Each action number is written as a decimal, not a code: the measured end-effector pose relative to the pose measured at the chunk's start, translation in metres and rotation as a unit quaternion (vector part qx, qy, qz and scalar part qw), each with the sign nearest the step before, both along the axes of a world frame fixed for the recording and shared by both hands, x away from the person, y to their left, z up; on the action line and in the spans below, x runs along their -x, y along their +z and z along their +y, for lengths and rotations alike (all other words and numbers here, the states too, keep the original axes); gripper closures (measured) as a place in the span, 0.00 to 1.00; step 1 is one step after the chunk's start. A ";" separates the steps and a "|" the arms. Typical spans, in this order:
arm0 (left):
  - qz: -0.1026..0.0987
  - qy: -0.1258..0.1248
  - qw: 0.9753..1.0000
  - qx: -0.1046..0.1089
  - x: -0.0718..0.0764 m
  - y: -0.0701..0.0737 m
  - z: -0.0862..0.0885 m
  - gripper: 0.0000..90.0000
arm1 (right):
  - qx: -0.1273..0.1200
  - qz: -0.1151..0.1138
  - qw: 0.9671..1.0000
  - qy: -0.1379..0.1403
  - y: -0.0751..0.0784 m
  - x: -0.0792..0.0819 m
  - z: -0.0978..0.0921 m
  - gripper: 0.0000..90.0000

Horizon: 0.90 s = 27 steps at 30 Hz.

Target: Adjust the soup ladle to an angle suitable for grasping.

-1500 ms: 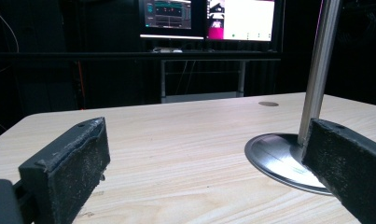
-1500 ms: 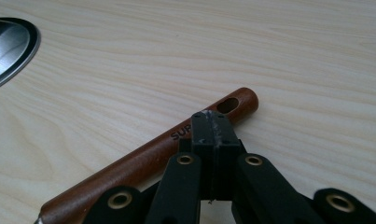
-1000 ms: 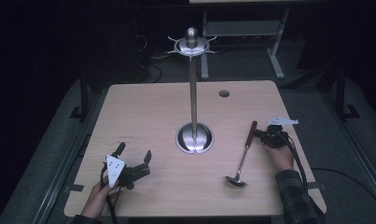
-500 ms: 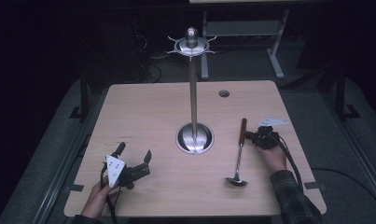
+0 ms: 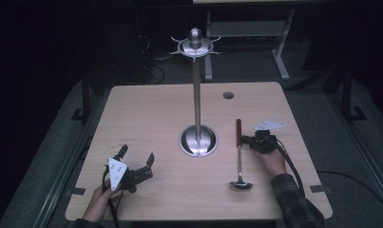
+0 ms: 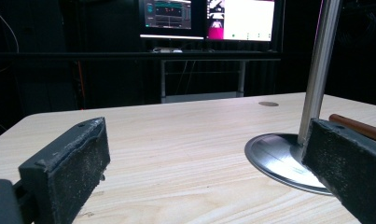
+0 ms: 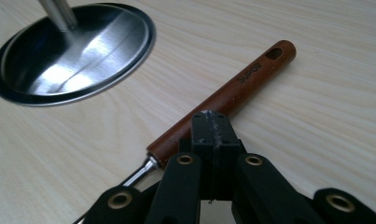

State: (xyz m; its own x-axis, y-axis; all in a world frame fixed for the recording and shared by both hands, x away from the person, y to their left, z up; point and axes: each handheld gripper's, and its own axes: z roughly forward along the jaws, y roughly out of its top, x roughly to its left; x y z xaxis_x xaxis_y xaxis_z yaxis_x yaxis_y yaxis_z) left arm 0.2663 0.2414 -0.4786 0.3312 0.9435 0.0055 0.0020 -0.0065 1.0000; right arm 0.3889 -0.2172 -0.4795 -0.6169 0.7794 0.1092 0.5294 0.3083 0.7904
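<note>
A ladle (image 5: pixel 238 142) with a red-brown wooden handle (image 7: pixel 237 91) lies flat on the table, right of a steel hanging stand (image 5: pixel 196 95) with a round base (image 7: pixel 73 51). Its bowl (image 5: pixel 240 184) points toward the near edge. My right gripper (image 5: pixel 246 140) is shut, jaws pressed together with nothing between them. Its tips (image 7: pixel 209 119) rest against the side of the handle. My left gripper (image 5: pixel 137 154) sits at the near left of the table, open and empty. In the left gripper view, the left gripper (image 6: pixel 204 154) faces the stand's pole (image 6: pixel 318 70) and the handle's end (image 6: pixel 358 128).
The wooden table (image 5: pixel 146 114) has a small round hole (image 5: pixel 228 95) at its far right. Hooks ring the stand's top (image 5: pixel 195 45). Monitors (image 6: pixel 209 18) and a metal frame stand beyond the table's far edge. Dark floor surrounds the table.
My right gripper has slid left against the handle, and the ladle has swung from a slant to lie straight, handle away from me. The left gripper has stayed still.
</note>
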 end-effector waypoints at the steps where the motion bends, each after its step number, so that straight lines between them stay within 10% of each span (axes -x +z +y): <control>1: 0.000 0.000 1.000 0.000 0.000 0.000 0.000 0.00 | -0.001 0.000 1.000 0.003 0.000 0.000 0.001 1.00; 27: 0.000 0.000 1.000 0.000 0.000 0.000 0.000 0.00 | -0.007 0.005 0.998 0.070 0.001 0.006 0.036 1.00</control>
